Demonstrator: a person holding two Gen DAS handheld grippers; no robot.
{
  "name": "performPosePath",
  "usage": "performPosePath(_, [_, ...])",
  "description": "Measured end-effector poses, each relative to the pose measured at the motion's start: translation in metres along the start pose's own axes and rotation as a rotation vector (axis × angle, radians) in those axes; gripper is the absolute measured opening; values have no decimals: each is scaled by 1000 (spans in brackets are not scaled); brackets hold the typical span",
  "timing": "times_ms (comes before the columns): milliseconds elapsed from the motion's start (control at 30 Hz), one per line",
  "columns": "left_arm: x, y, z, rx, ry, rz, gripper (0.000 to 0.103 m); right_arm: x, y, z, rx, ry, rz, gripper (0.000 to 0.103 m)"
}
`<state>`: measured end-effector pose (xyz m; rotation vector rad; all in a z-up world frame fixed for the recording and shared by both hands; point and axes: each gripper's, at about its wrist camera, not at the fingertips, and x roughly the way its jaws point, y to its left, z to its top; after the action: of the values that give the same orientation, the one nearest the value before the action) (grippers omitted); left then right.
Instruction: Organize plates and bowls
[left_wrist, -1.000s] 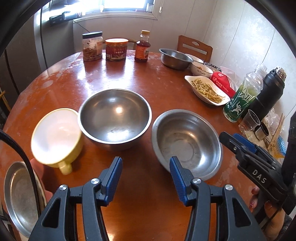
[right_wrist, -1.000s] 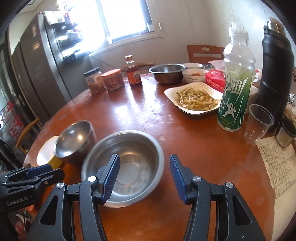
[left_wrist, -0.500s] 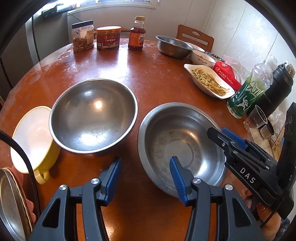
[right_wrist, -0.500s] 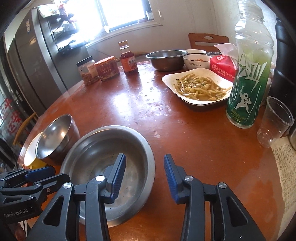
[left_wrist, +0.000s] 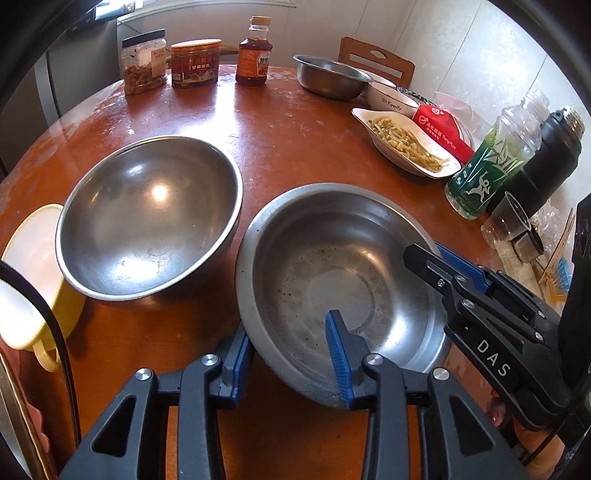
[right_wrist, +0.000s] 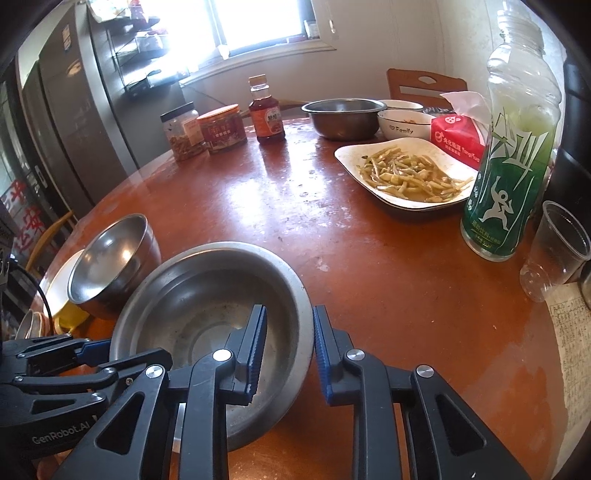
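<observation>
While both grippers are straddling the rim of the wide steel bowl (left_wrist: 332, 273), neither is pinching yet. The left gripper (left_wrist: 291, 354) is standing well open, one finger (left_wrist: 341, 354) inside the near wall, the other outside. The right gripper (right_wrist: 286, 350) is sitting about half open across the right-hand rim (a two-sided hold likely to keep the shallow bowl level when lifted). It is resting on the table (left_wrist: 295, 147) just beside the deeper steel bowl (left_wrist: 147, 218), probably its nesting target, with the yellow bowl (left_wrist: 33, 273) touching that one's far side. Compared with a second ago, both grippers are now closer, over the rim, and the right jaws narrower.
</observation>
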<state>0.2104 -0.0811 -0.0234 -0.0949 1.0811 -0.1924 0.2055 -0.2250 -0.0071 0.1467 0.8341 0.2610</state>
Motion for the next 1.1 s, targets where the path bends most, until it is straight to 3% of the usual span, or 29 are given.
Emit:
performPosePath(500, [-21, -2, -20, 65, -35, 37, 38, -20, 11, -25, 10, 17, 19, 26])
performPosePath(1100, [-49, 22, -64, 53, -49, 47, 38, -55, 53, -61, -57, 1, 13, 26])
